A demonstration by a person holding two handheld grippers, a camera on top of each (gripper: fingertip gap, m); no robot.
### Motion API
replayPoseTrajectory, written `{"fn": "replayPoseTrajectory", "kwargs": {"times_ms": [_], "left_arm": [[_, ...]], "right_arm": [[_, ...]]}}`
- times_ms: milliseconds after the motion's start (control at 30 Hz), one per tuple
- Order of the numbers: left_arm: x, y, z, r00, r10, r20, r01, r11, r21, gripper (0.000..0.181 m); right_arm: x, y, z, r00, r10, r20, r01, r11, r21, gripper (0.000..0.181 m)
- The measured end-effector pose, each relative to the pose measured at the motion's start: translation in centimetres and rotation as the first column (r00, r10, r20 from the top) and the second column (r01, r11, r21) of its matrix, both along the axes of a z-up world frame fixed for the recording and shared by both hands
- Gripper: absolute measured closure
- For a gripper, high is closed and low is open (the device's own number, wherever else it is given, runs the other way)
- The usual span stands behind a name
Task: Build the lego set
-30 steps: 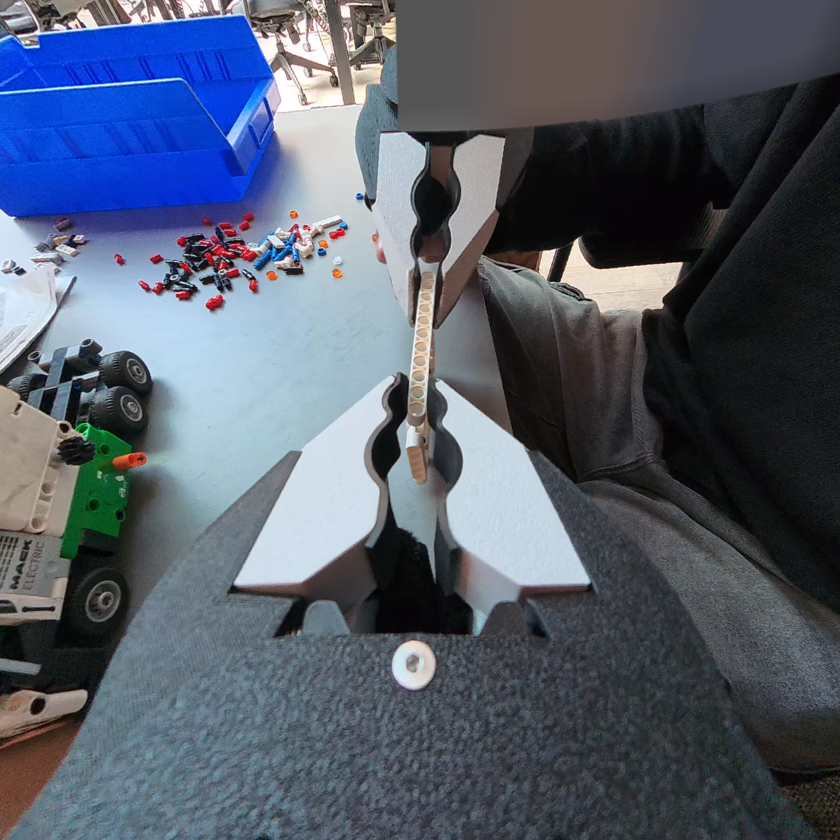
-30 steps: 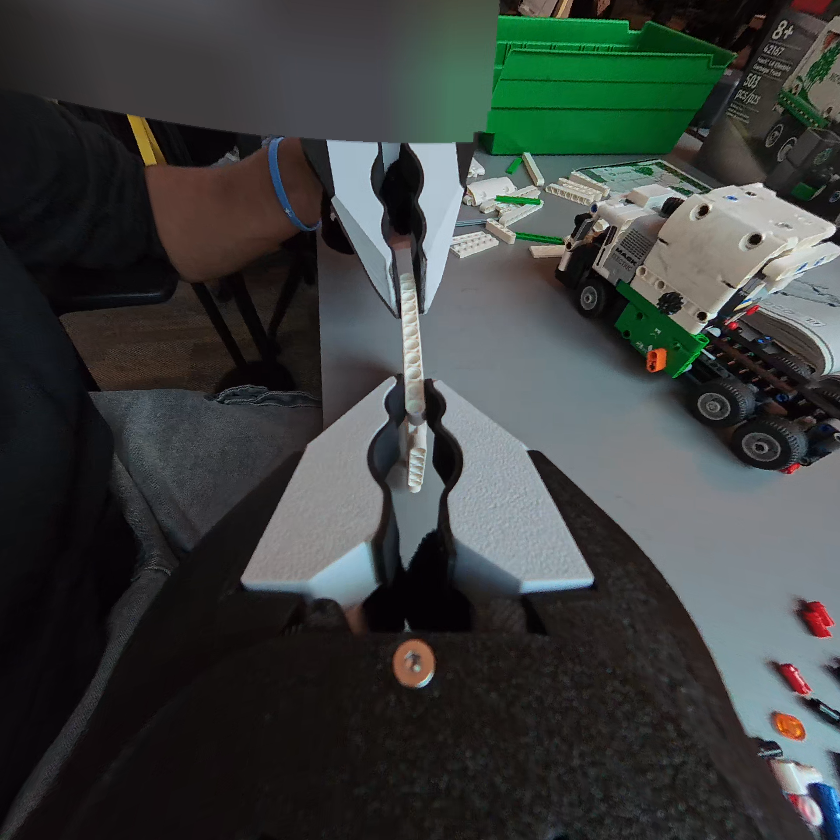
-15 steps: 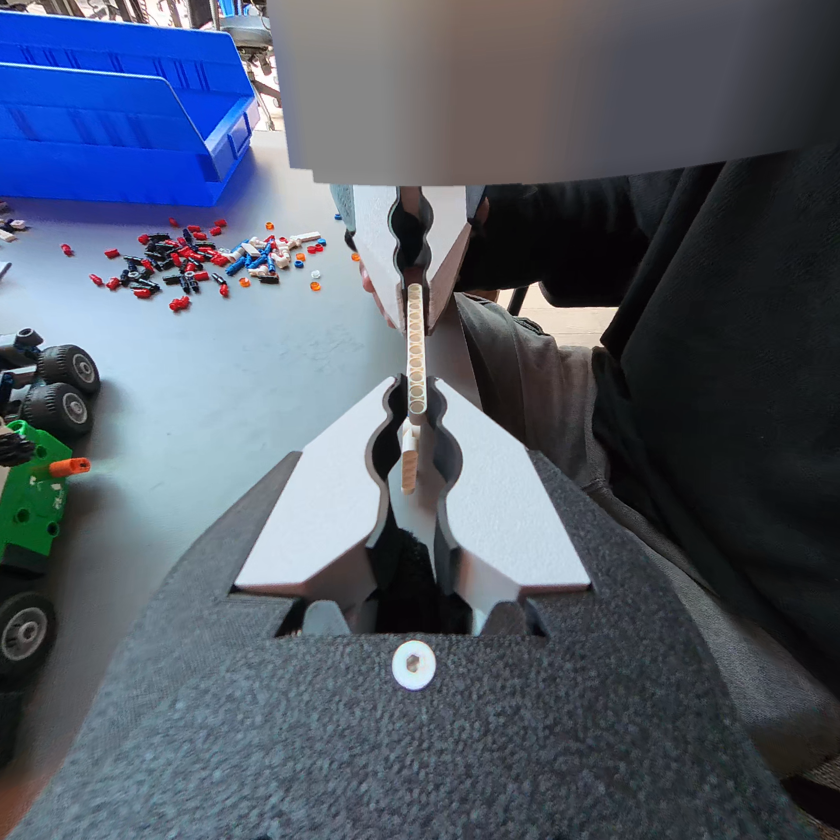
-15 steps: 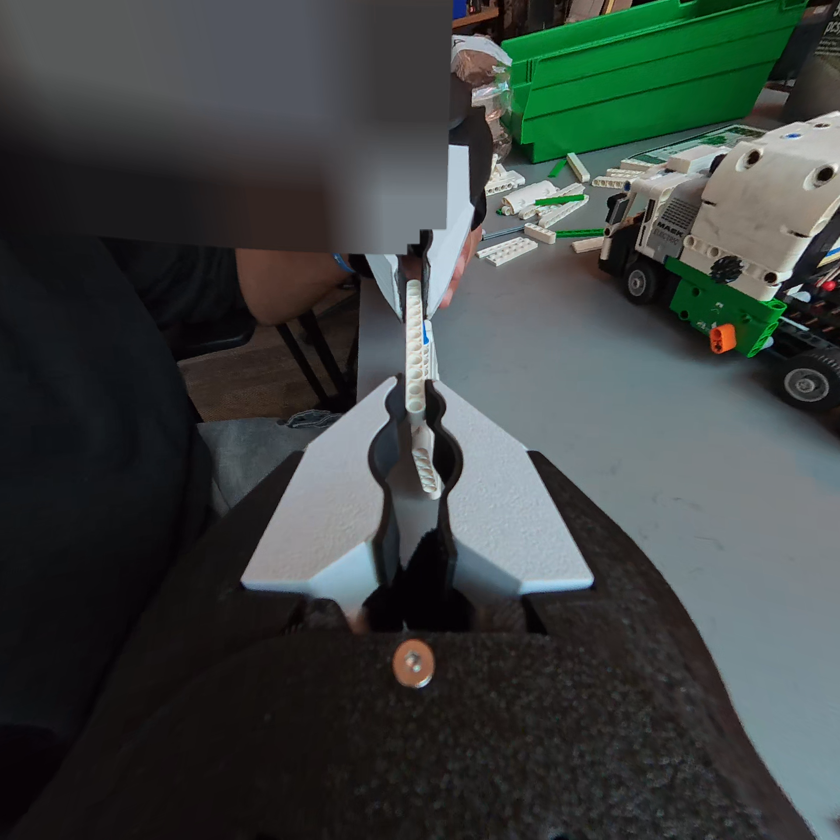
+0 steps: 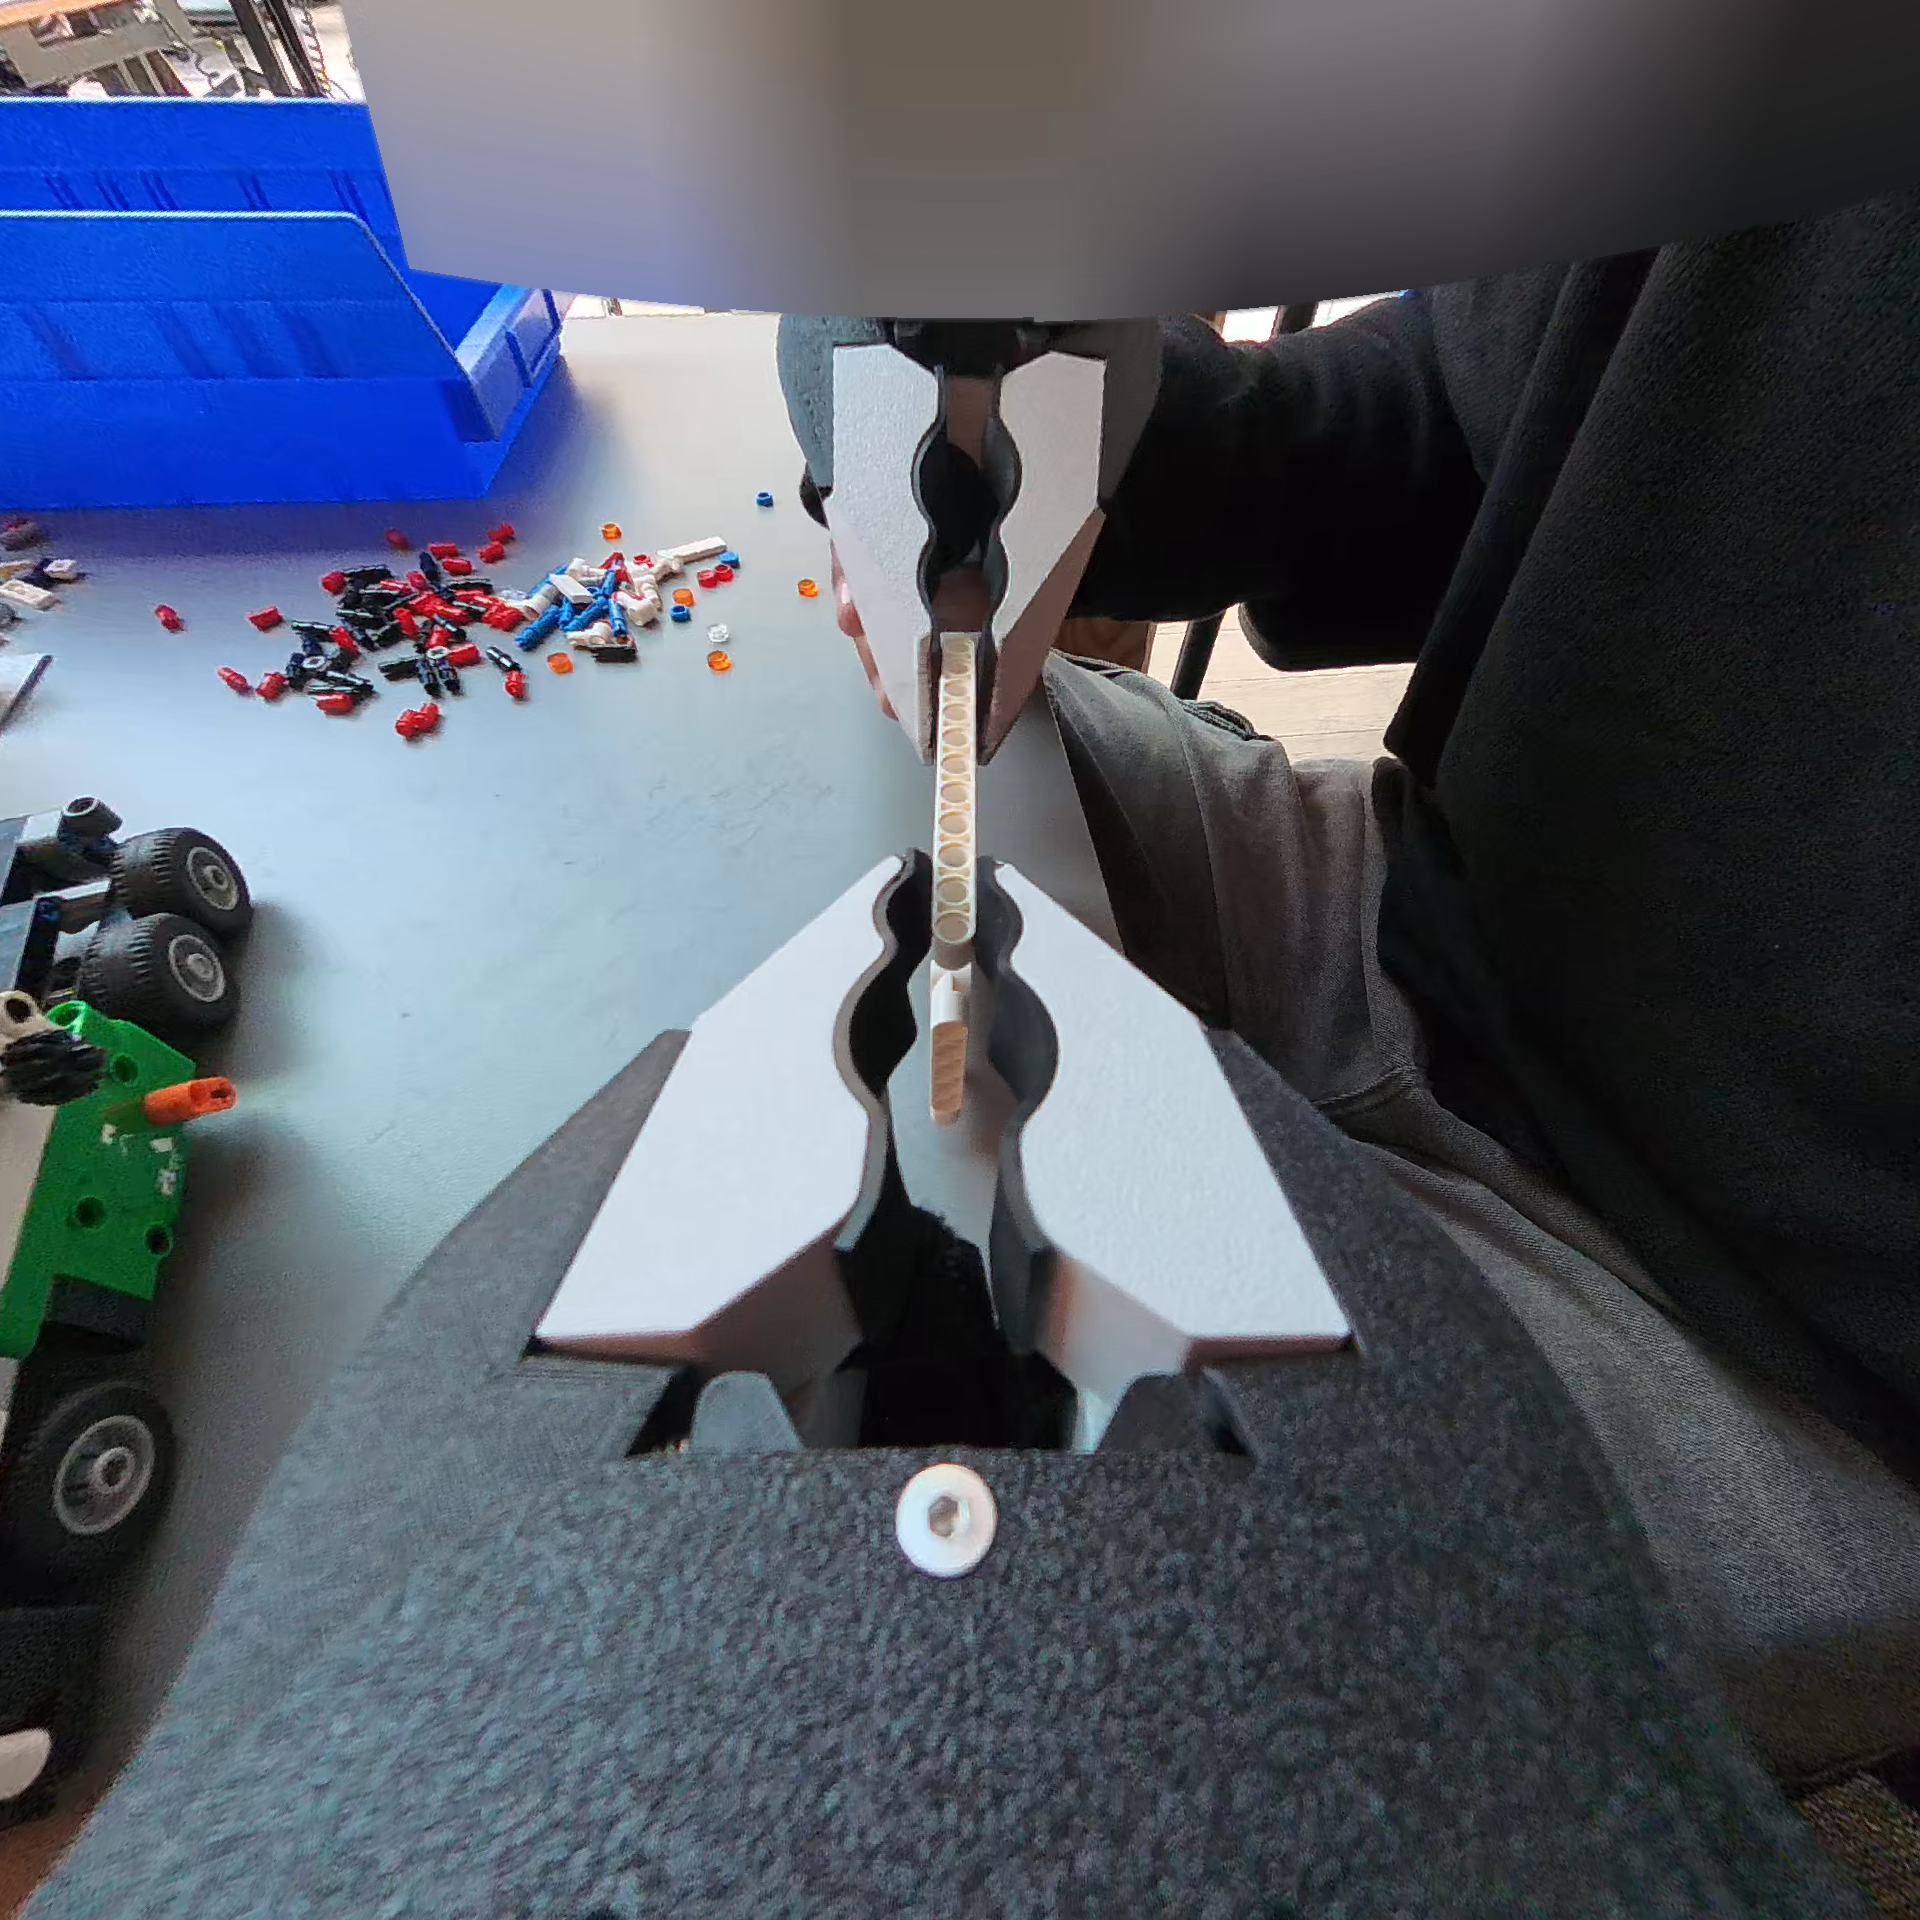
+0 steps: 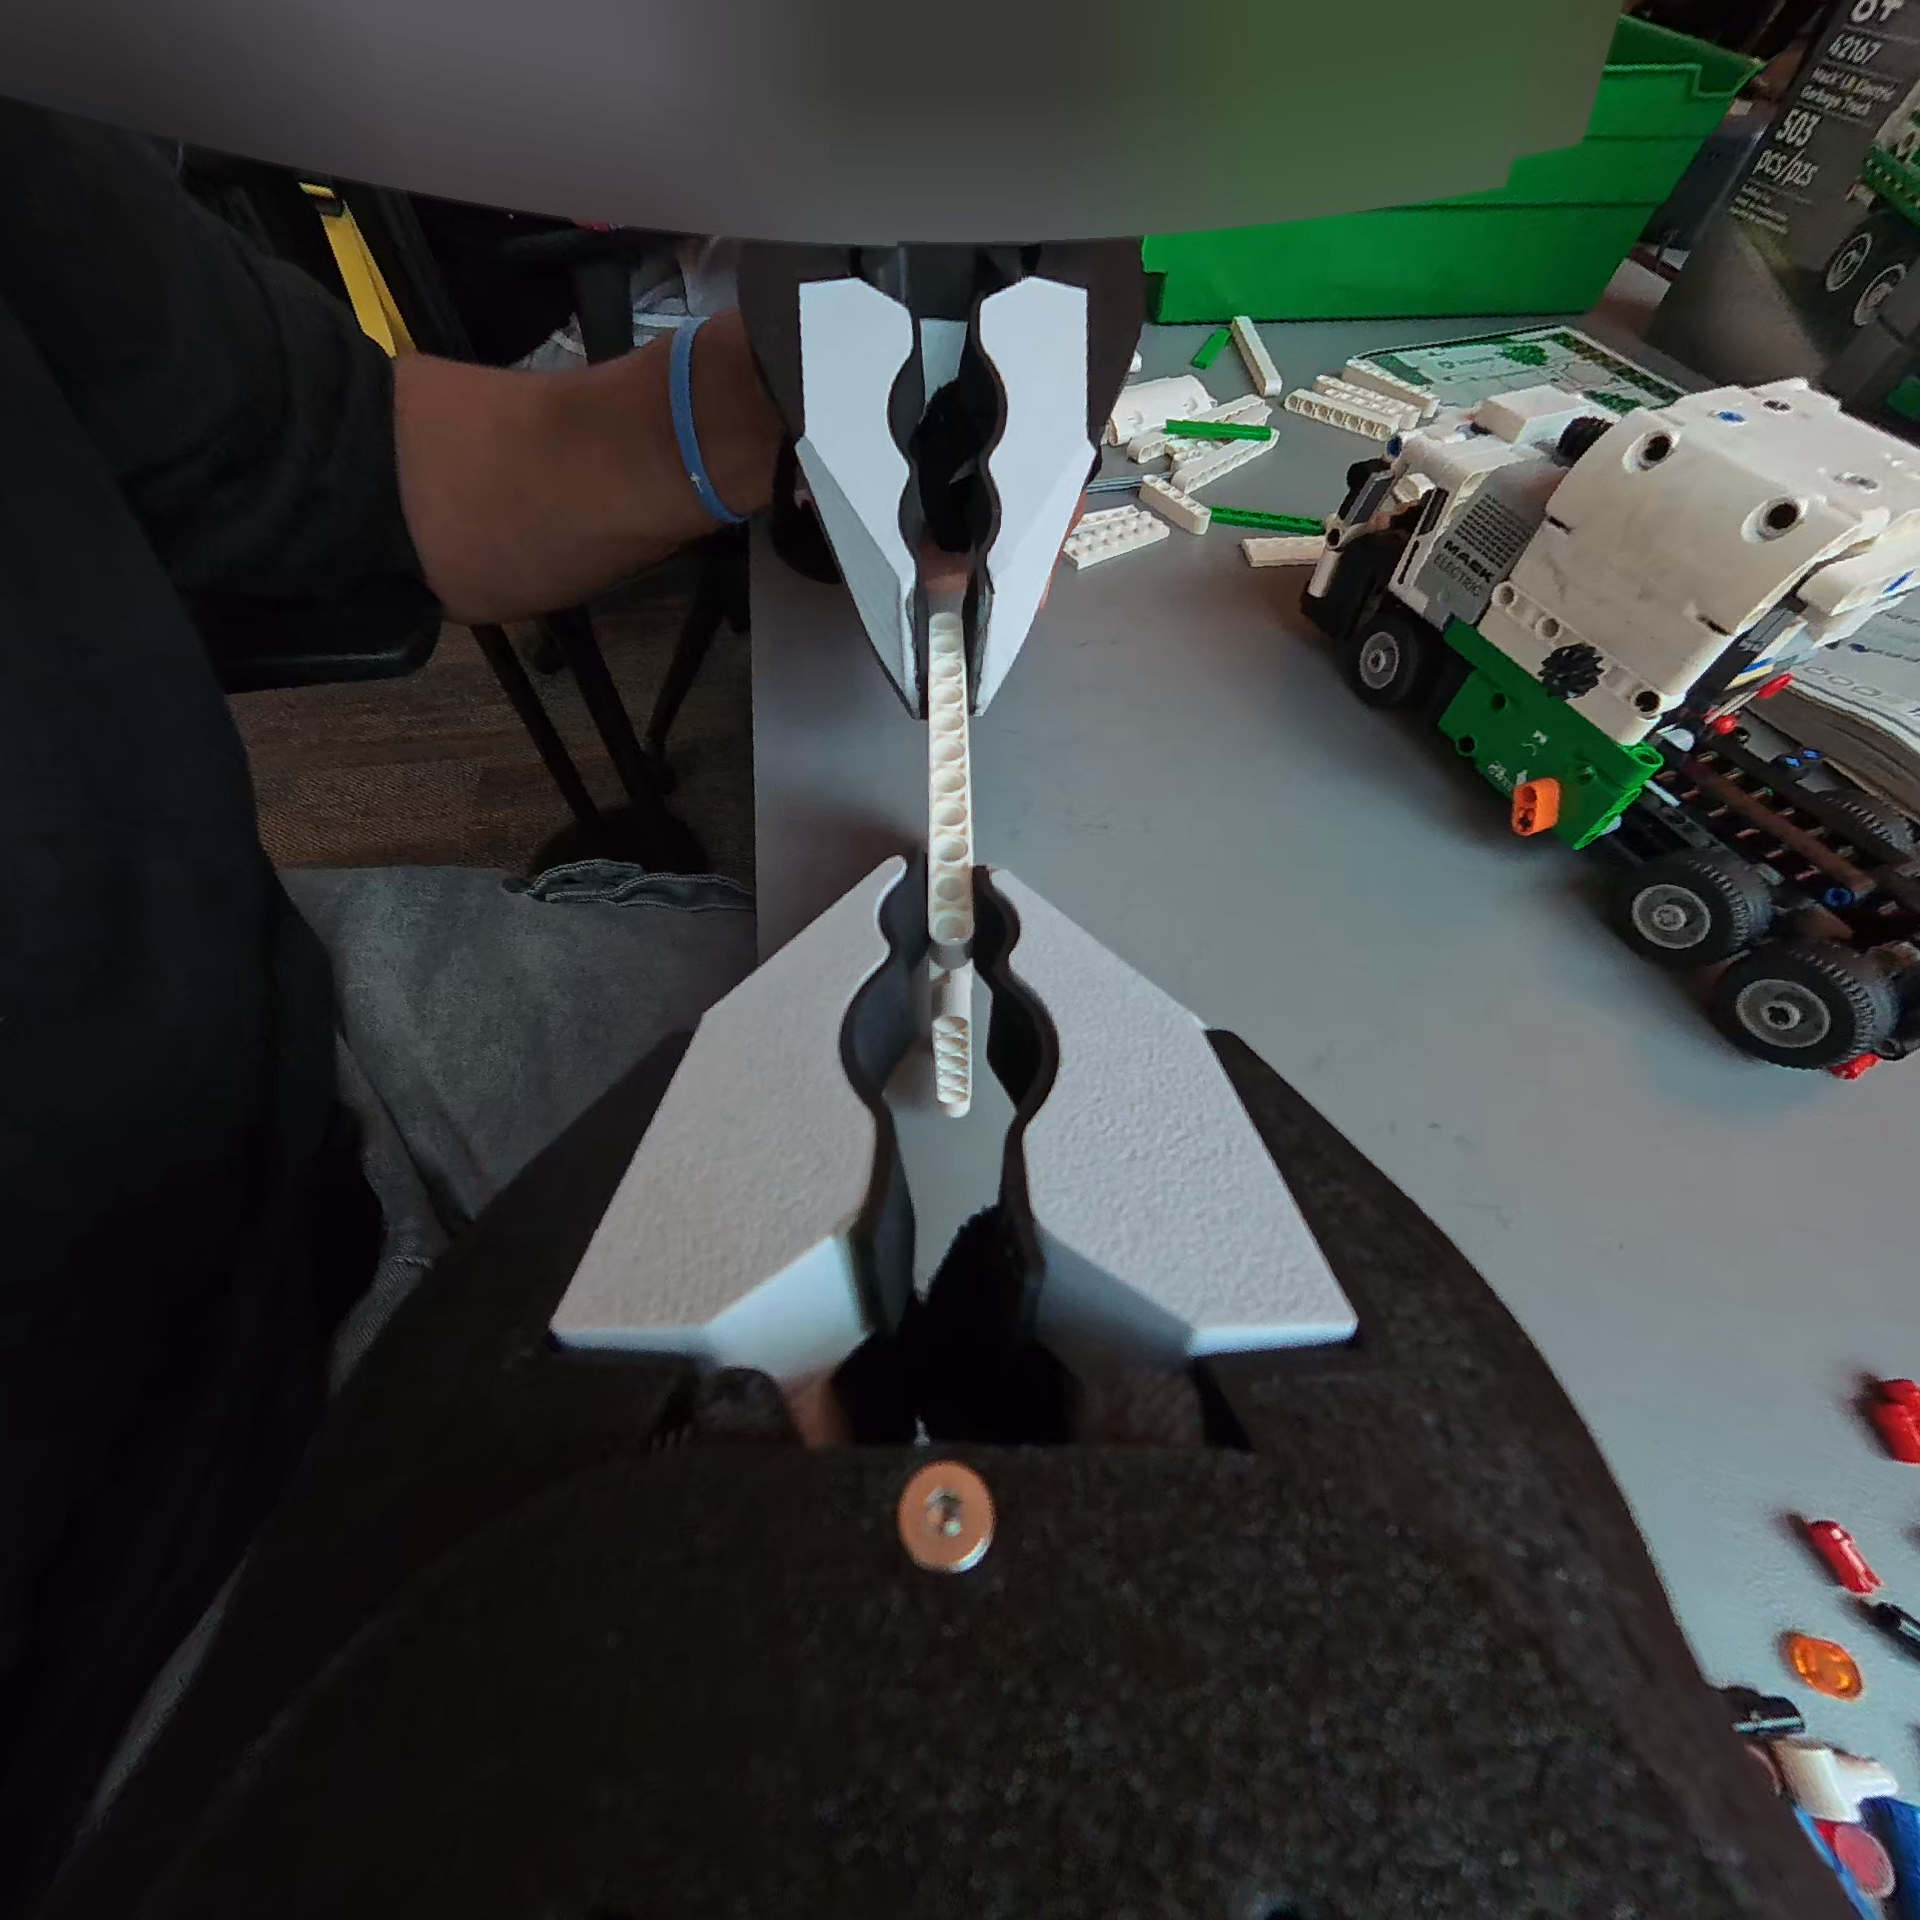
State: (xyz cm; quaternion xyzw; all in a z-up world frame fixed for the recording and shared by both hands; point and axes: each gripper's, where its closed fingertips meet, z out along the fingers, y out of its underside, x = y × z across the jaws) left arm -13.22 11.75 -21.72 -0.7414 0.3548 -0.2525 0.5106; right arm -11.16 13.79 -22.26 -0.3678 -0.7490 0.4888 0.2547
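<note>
A long white beam with holes [image 5: 957,790] is held in the air over the table's near edge, one end in each gripper. My left gripper [image 5: 956,883] is shut on its near end, and my right gripper [image 5: 958,717] faces it, shut on the far end. In the right wrist view the same beam [image 6: 948,769] runs from my right gripper [image 6: 951,878] to my left gripper [image 6: 945,707]. A short white beam piece [image 6: 951,1060] hangs at the near end between the fingers; the left wrist view [image 5: 948,1060] shows one too. The white and green truck [image 6: 1621,644] stands on the grey table [image 6: 1247,935].
A blue bin [image 5: 239,364] and a scatter of small red, black and blue pieces [image 5: 468,623] lie at the far left. A green bin [image 6: 1455,239], loose white and green beams [image 6: 1226,457] and the set's box [image 6: 1818,156] stand behind the truck. A person in dark clothes sits beside the table edge. The tips of both grippers are at nearly the same place.
Both grippers keep their hold on the white beam. The pair has swung a little, so the truck and the bins sit differently in both views.
</note>
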Motion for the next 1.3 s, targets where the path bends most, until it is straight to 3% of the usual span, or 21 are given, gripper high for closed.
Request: {"fn": "replayPoseTrajectory", "kwargs": {"times_ms": [300, 467, 633, 767, 1033, 1300], "left_arm": [[0.0, 0.1, 0.0, 1.0, -0.003, -0.001, 0.003, 1.0, -0.011, 0.175], [0.0, 0.1, 0.0, 1.0, 0.002, -0.007, -0.002, 1.0, -0.011, 0.175], [-0.1, 0.2, 0.0, 1.0, 0.012, -0.008, -0.012, 1.0, 0.001, 0.175], [-0.1, 0.1, -0.1, 1.0, 0.016, -0.018, -0.015, 1.0, 0.008, 0.173], [-0.2, 0.2, -1.5, 0.995, 0.023, -0.093, -0.024, 1.0, -0.011, 0.175], [0.3, 0.2, -1.5, 0.995, 0.012, -0.104, -0.013, 1.0, -0.012, 0.175]], "right_arm": [[0.0, 0.4, -0.5, 0.997, -0.063, 0.036, 0.058, 0.99, 0.129, 0.167], [-0.4, 0.1, 0.3, 0.995, -0.095, -0.034, 0.1, 0.97, 0.223, 0.168], [-0.6, 0.0, 0.2, 0.996, -0.09, -0.001, 0.089, 0.982, 0.168, 0.173], [-0.5, -0.3, 0.1, 0.997, -0.074, -0.018, 0.076, 0.969, 0.233, 0.175], [-0.5, -0.3, 0.0, 0.998, -0.064, 0.02, 0.058, 0.974, 0.219, 0.175], [0.1, -0.4, -0.2, 0.986, -0.061, 0.155, 0.034, 0.985, 0.17, 0.175]]}}
